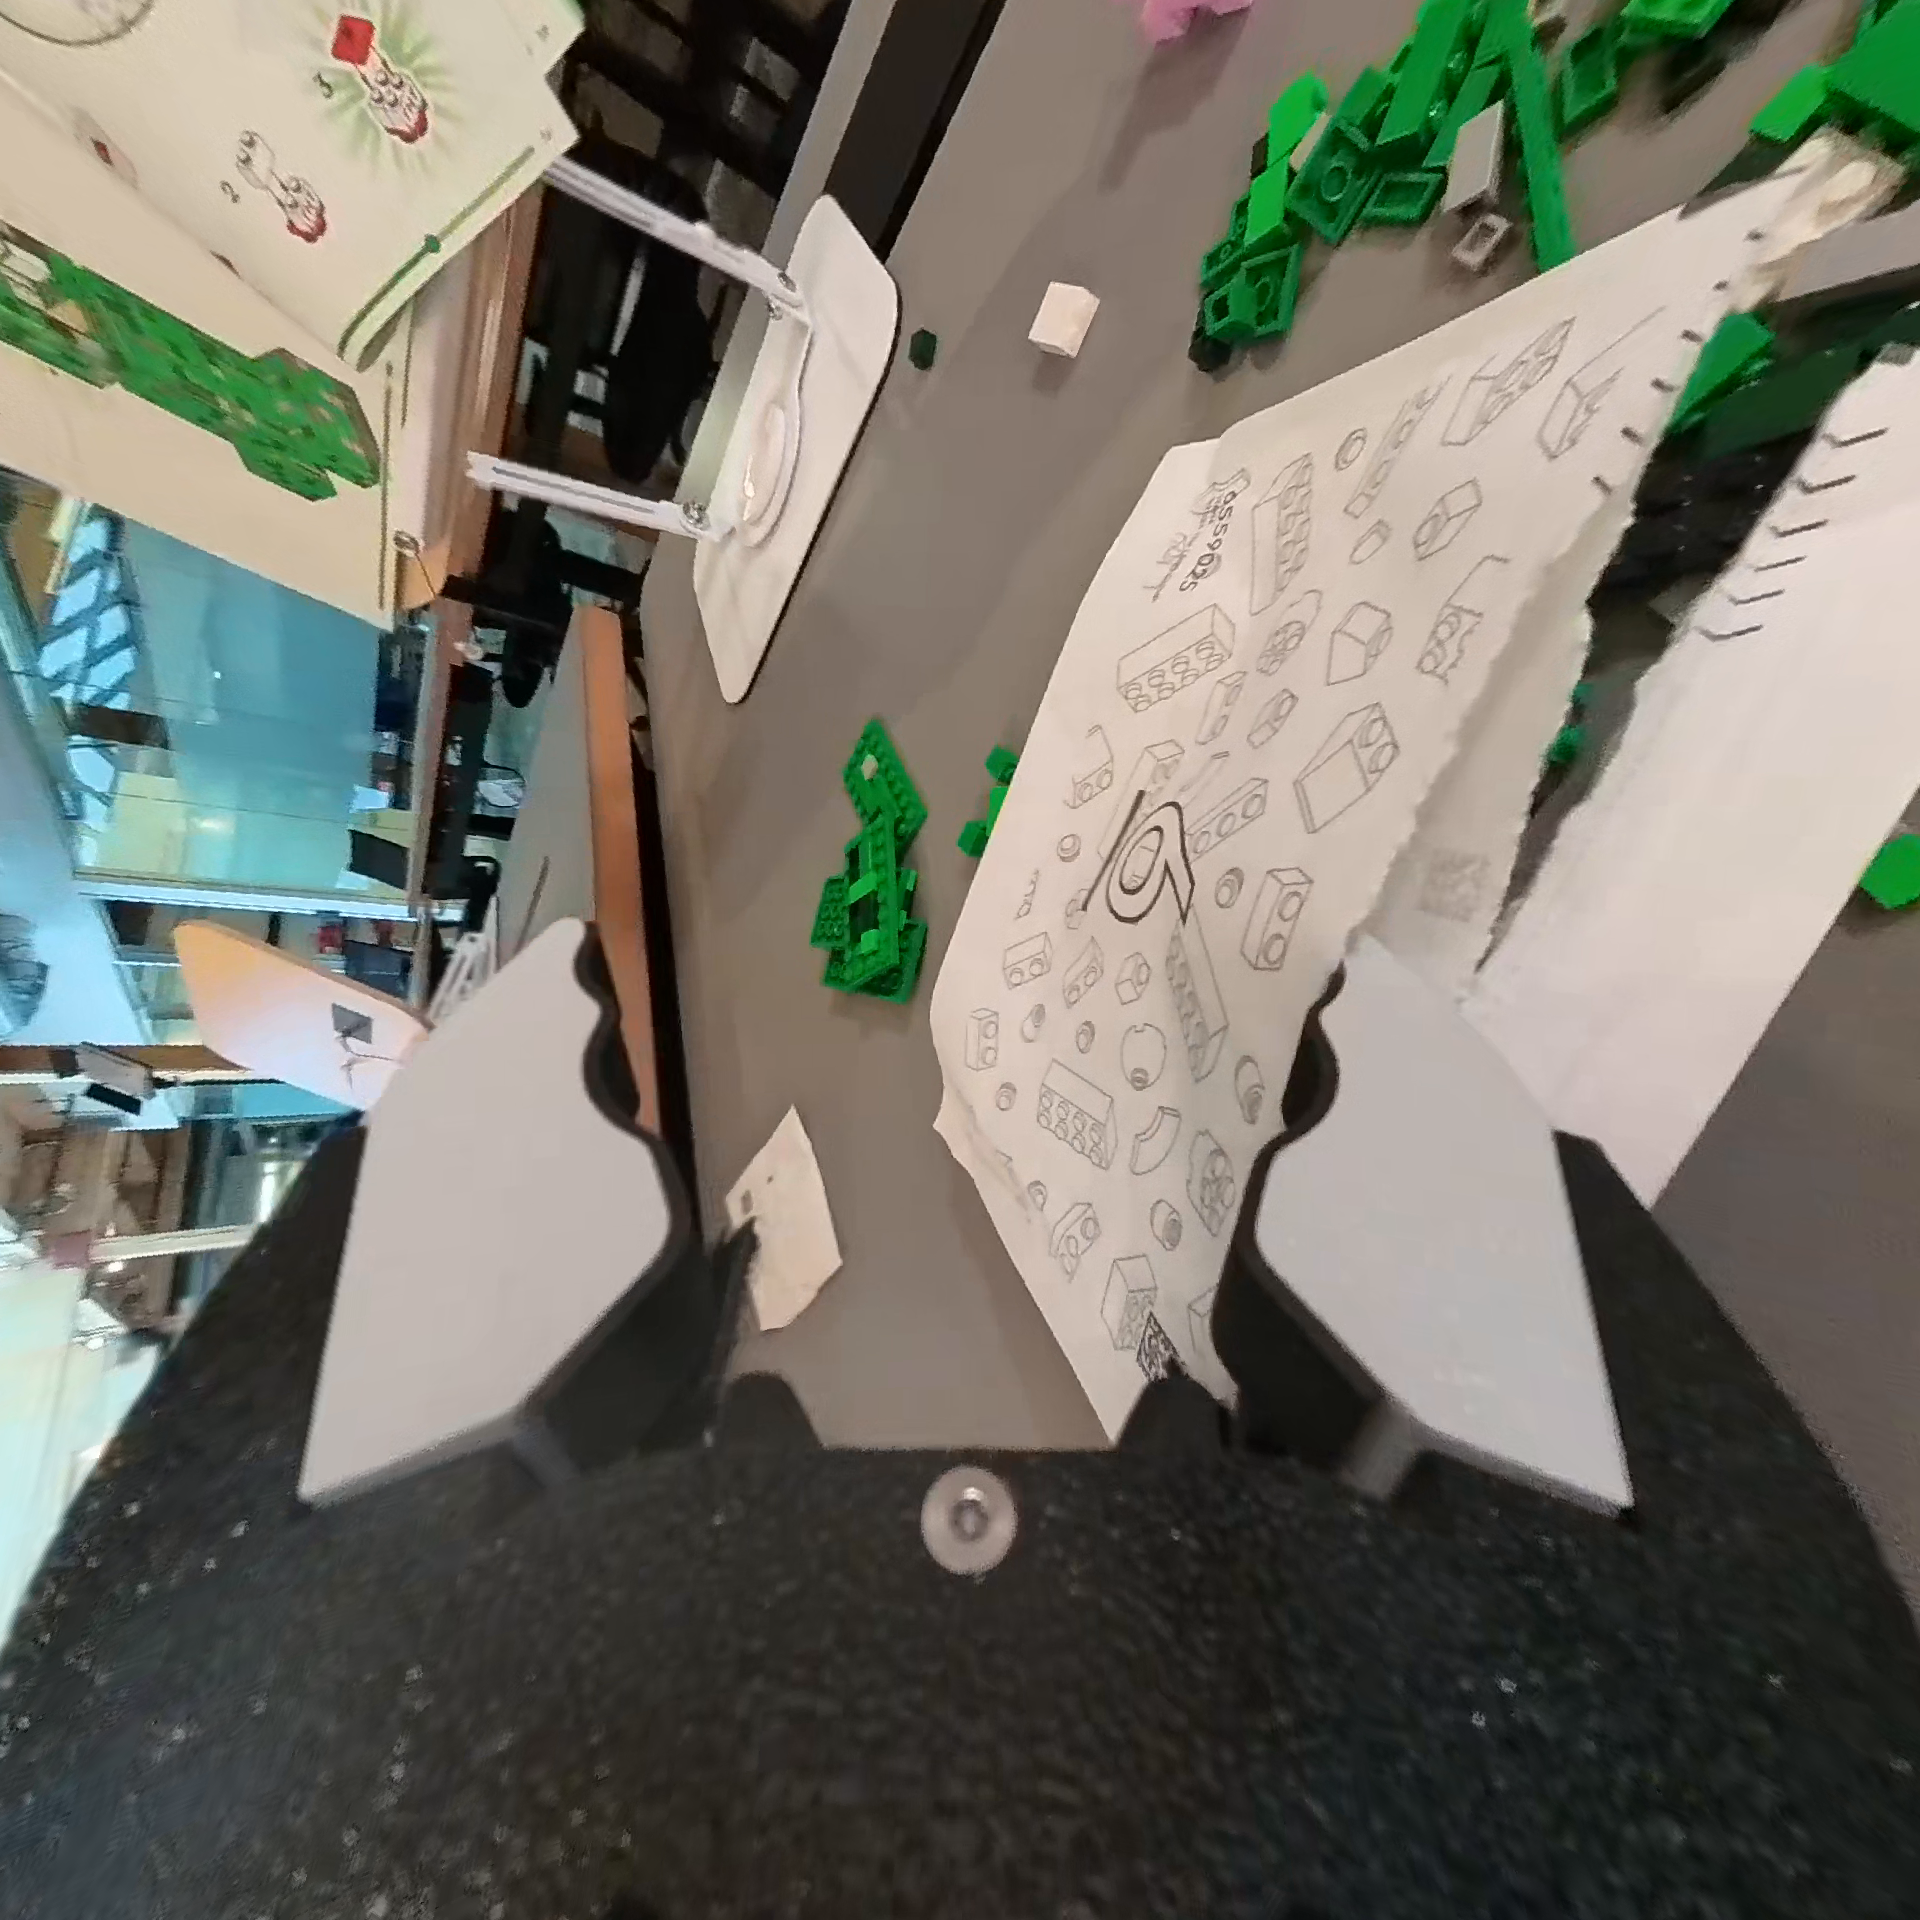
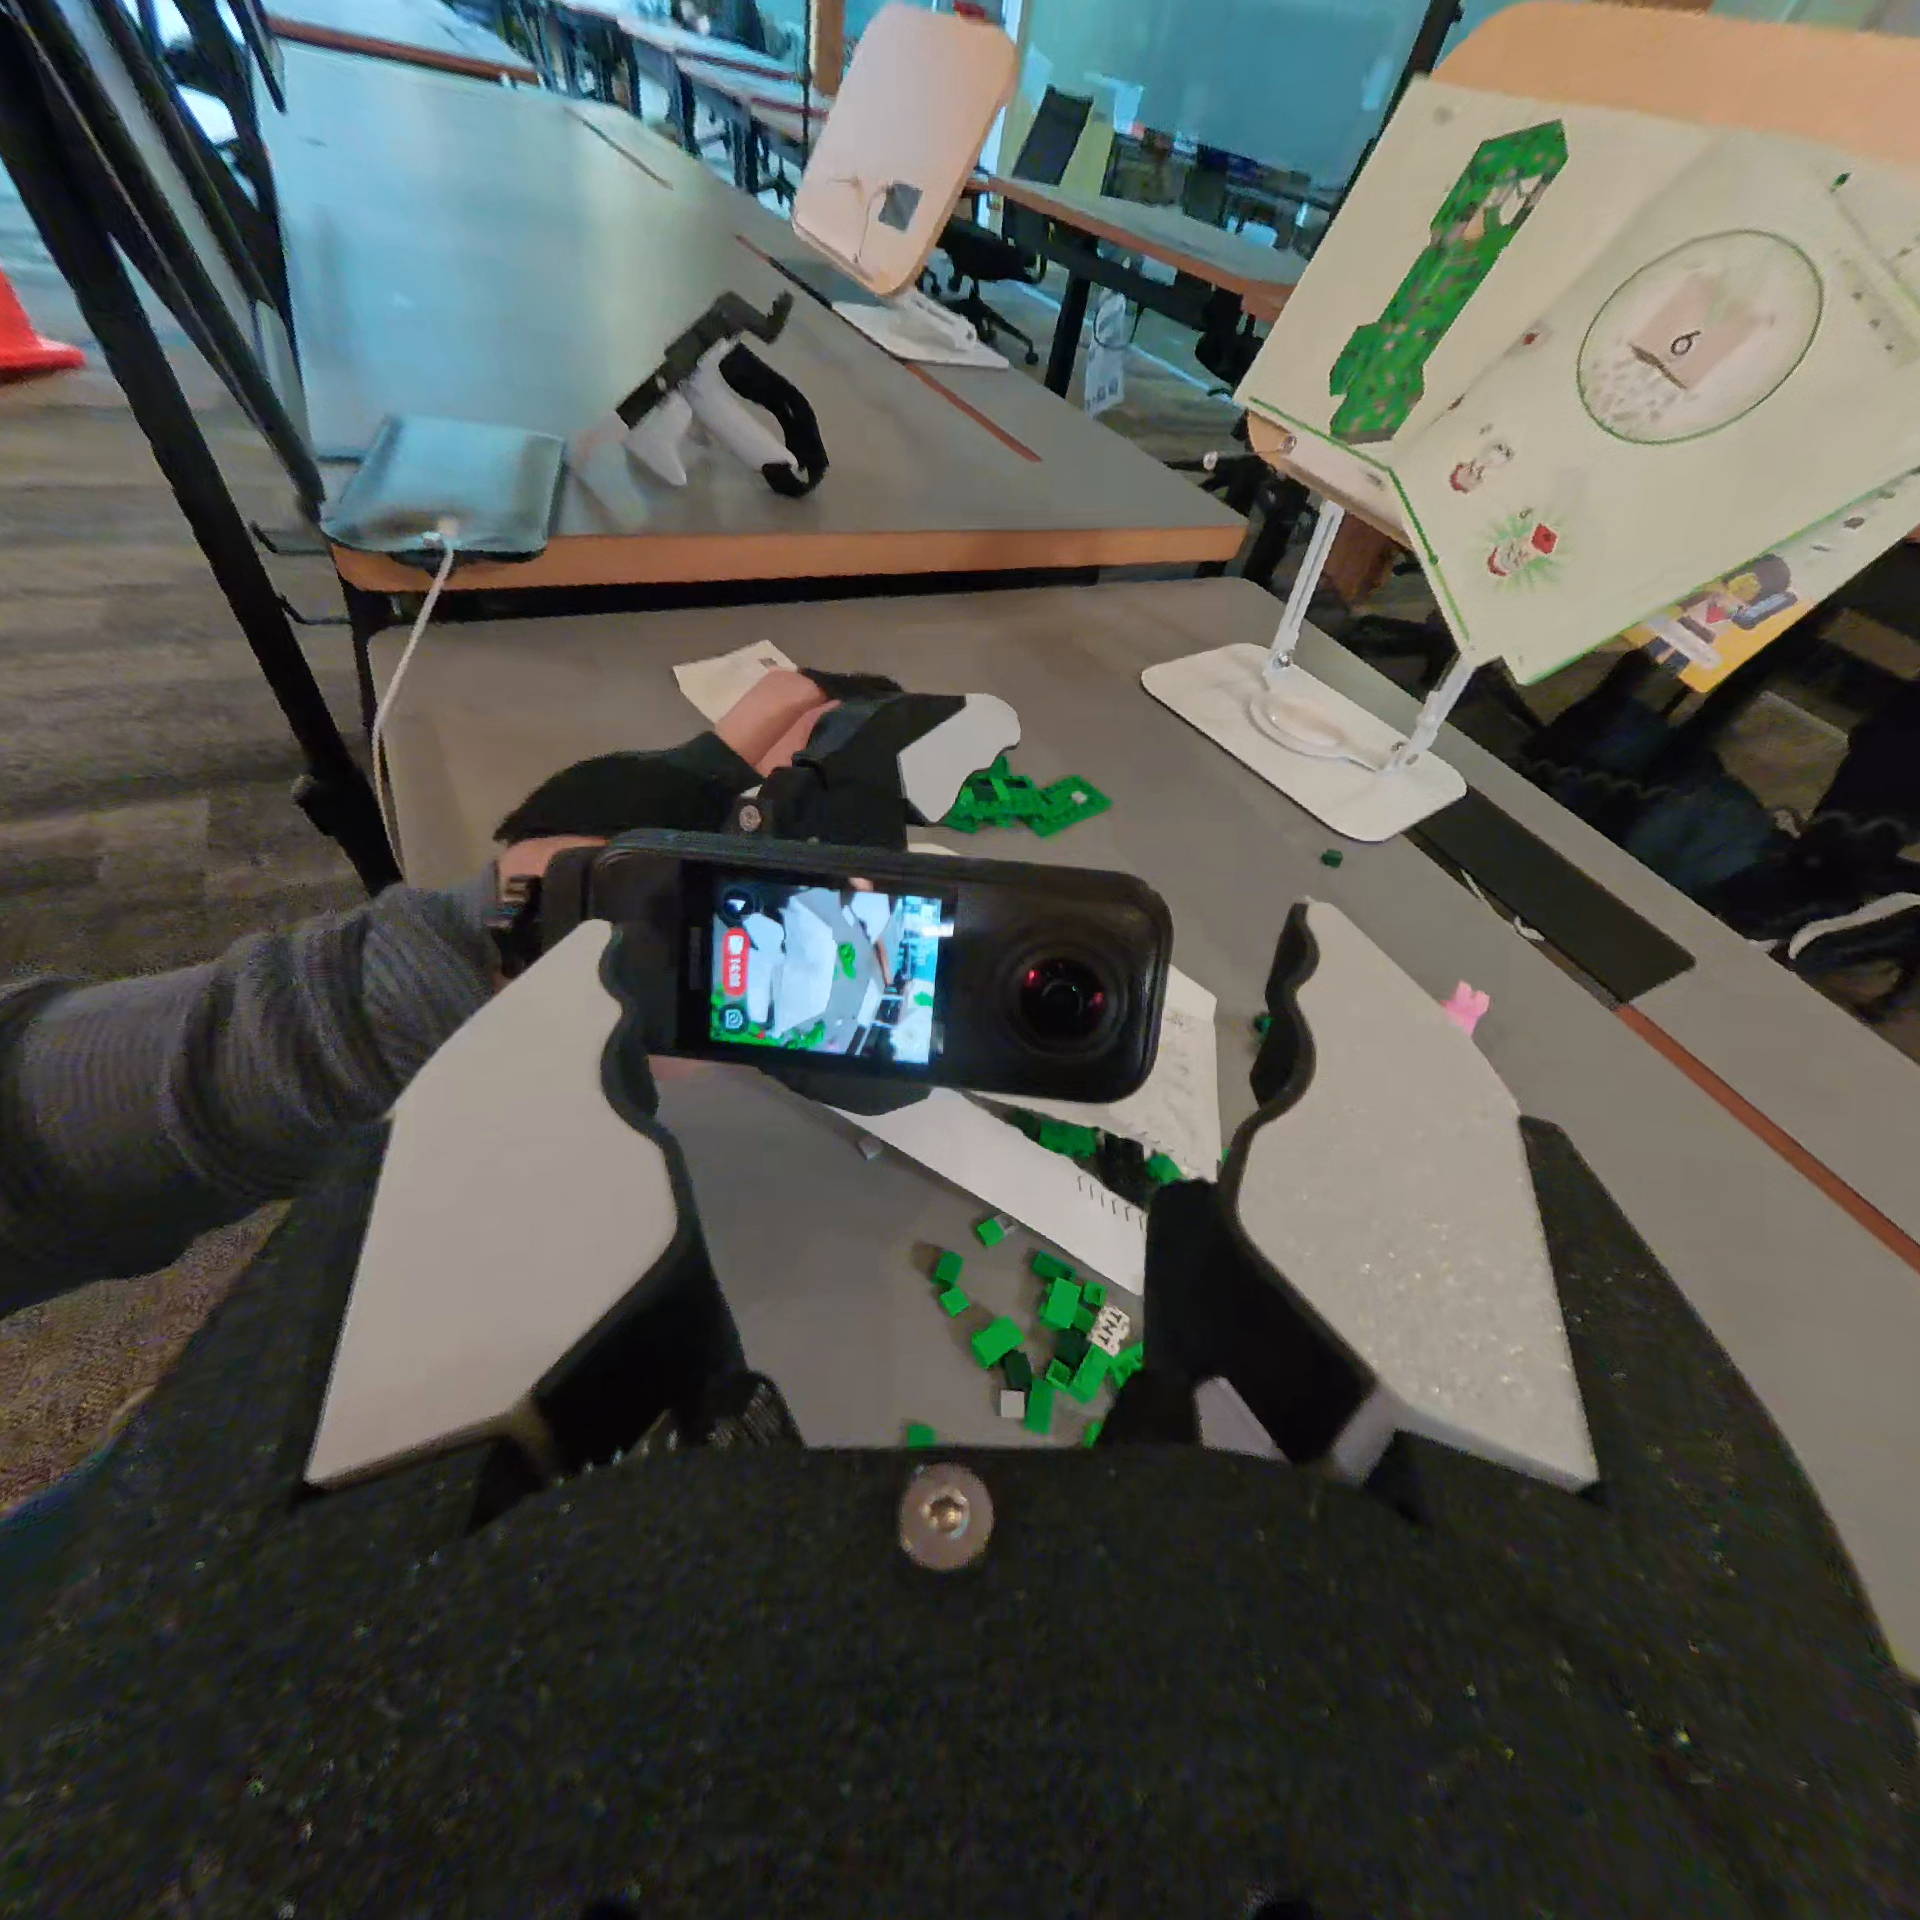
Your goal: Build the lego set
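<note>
Overhead, both grippers hang spread above a grey table (image 2: 1195, 644) in an open office with further desks and glass partitions. Left gripper (image 1: 961, 1039) holds nothing, over a white paper bag (image 1: 1236, 831); the partial green build (image 1: 873, 883) lies just left of it. Right gripper (image 2: 951, 997), also empty, overlooks loose green bricks (image 2: 1039, 1330). An instruction booklet (image 2: 1621, 353) stands propped far right.

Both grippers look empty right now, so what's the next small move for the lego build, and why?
Probably bring the right gripper down to the loose green bricks just below its open fingers and pick one. Both grippers are open and hold nothing, and the green partial build lies untouched ahead of the left gripper.
</note>
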Available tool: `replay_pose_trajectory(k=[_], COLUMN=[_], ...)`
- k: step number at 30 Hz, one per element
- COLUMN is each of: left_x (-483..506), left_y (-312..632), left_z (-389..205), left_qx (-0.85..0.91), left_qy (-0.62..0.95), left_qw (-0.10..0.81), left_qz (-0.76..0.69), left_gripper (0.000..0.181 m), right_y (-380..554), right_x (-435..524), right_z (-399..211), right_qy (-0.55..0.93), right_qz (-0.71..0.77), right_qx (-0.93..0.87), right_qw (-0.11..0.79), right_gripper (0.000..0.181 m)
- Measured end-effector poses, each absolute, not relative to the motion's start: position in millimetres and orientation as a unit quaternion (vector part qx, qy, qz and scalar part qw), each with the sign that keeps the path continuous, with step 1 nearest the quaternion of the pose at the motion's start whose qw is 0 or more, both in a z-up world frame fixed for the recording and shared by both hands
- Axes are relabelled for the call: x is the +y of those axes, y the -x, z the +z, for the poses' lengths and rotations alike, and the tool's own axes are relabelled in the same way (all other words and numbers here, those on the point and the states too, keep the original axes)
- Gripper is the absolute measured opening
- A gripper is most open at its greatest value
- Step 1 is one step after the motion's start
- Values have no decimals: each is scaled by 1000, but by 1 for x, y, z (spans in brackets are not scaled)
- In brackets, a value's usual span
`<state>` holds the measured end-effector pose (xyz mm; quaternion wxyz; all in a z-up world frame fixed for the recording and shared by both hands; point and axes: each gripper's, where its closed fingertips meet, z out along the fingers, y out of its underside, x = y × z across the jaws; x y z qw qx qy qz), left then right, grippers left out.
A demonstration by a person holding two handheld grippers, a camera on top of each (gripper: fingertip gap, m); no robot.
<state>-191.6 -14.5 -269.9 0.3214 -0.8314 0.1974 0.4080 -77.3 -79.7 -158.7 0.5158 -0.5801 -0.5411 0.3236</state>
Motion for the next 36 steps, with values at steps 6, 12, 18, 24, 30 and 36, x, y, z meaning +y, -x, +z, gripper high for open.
replay_pose_trajectory(k=[6, 12, 18, 24, 30, 36], left_x=[-13, -12, -18, -45, -53, -42], left_y=[185, 182, 187, 170, 171, 169], left_z=[-270, -272, -276, -285, -302, -297], left_qx=[206, 211, 202, 264, 314, 284], left_qy=[832, 833, 854, 875, 870, 863], left_qw=[319, 320, 358, 391, 355, 395], left_qz=[404, 399, 319, 109, 134, 134], left_gripper=[122, 119, 103, 90, 57, 0], right_y=[78, 76, 63, 47, 55, 64], right_x=[-76, -79, -70, -43, -39, -35], right_z=[-168, -173, -174, -194, -206, -228], right_qy=[597, 597, 595, 633, 641, 656], right_qz=[291, 284, 296, 315, 327, 327], right_qx=[-554, -566, -557, -521, -517, -523], right_qw=[502, 492, 497, 478, 463, 435], right_gripper=[114, 113, 106, 101, 97, 92])
